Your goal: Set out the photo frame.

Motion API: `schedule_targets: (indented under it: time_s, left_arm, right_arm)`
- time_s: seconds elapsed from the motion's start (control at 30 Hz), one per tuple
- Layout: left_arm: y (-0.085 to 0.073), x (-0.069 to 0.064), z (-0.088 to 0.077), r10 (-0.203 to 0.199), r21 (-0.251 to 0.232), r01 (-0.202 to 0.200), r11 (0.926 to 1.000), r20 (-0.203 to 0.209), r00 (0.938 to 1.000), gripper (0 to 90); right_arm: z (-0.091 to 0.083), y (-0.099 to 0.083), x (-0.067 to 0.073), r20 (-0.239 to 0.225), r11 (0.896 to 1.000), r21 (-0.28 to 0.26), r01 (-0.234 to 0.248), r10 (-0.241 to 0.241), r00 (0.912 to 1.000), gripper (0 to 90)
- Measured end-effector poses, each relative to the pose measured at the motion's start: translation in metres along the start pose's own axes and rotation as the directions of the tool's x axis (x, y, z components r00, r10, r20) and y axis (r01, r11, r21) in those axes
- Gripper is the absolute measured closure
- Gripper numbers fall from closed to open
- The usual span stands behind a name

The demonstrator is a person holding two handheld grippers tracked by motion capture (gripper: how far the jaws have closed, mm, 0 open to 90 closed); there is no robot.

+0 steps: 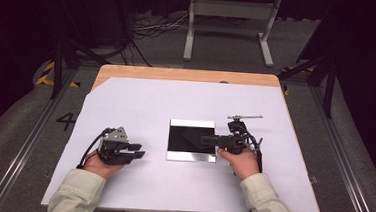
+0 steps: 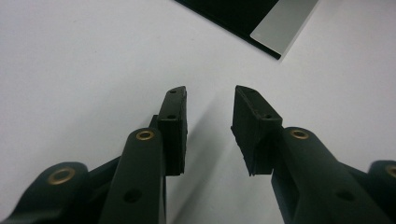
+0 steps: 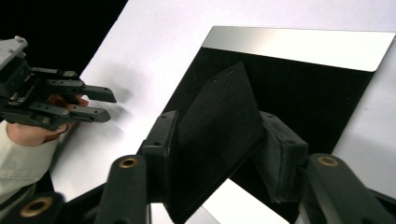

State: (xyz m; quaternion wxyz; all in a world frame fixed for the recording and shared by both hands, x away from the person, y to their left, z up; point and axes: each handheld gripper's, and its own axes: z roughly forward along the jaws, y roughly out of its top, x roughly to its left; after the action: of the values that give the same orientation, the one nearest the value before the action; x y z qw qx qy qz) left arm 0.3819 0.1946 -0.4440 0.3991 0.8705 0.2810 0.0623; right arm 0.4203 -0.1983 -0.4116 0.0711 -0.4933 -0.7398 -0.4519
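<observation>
1. Right gripper: jaws clamped on a black felt-like triangular piece, held above the black square tray with silver edges.
2. Left gripper: jaws apart, empty, over the white tabletop sheet.

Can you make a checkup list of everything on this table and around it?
Surface: white sheet on a wooden table.
Job's things: black tray with silver ends lying flat; black pad tilted above it.
Clutter: nothing seen.
Grippers: left gripper open, empty, low over the sheet; right gripper shut on the pad.
Cables: gripper cable trails off the left gripper; floor cables behind.
Surroundings: grey stand, striped tape.
</observation>
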Motion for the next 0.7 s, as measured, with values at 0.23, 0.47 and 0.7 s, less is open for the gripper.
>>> schedule_targets:
  time_s: [0.23,0.47,0.7]
  left_arm:
    - [0.002,0.001,0.002,0.011,0.001,-0.011,0.9999,0.004,0.9999,65.7]
    - [0.005,0.0,0.005,0.018,0.002,-0.018,0.9998,0.012,0.9998,65.7]
    - [0.007,0.0,0.007,0.02,0.001,-0.02,0.9998,0.017,0.9997,65.7]
  right_arm:
    - [-0.002,0.0,0.002,0.017,1.0,0.008,0.004,-0.004,0.9999,55.3]
    - [-0.005,-0.001,0.004,0.027,0.999,0.014,0.034,-0.034,0.999,57.8]
    - [-0.012,-0.002,0.011,0.027,0.996,0.026,0.087,-0.088,0.9957,62.2]
